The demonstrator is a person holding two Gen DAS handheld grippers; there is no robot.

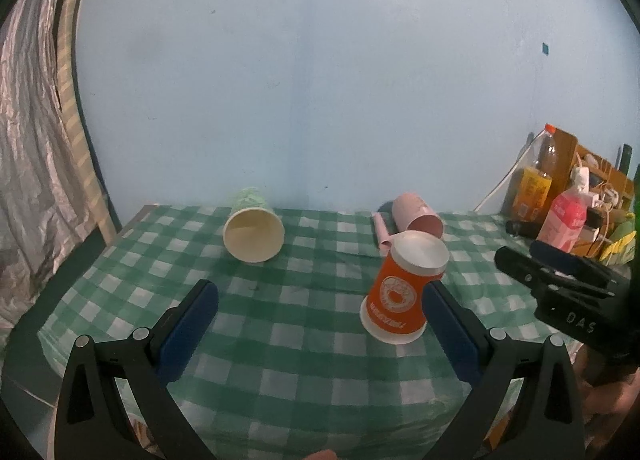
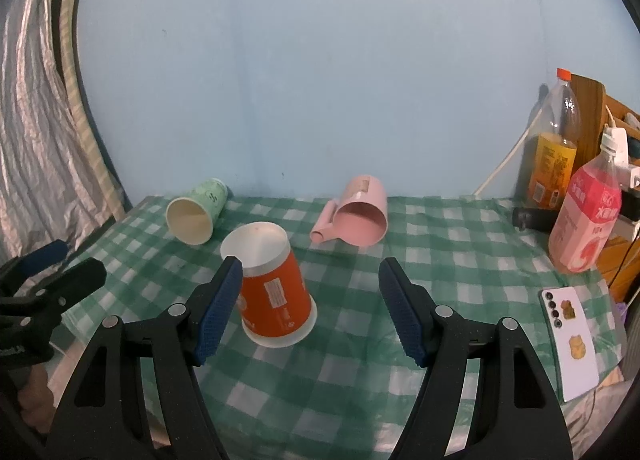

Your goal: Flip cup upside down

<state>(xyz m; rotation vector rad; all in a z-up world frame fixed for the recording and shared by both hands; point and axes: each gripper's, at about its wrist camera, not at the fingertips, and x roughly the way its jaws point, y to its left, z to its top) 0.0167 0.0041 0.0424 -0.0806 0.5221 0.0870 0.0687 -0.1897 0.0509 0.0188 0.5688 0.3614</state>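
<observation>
Where walls meet, green-checked tablecloth (image 2: 328, 372)

The orange cup (image 2: 276, 292) looks like glossy printed paper, the pink mug (image 2: 362, 217) smooth matt plastic. Checked cloth (image 2: 460, 260) covers the tabletop. Each tool's pads (image 2: 220, 308) look ribbed blue rubber on matt black plastic.
</observation>
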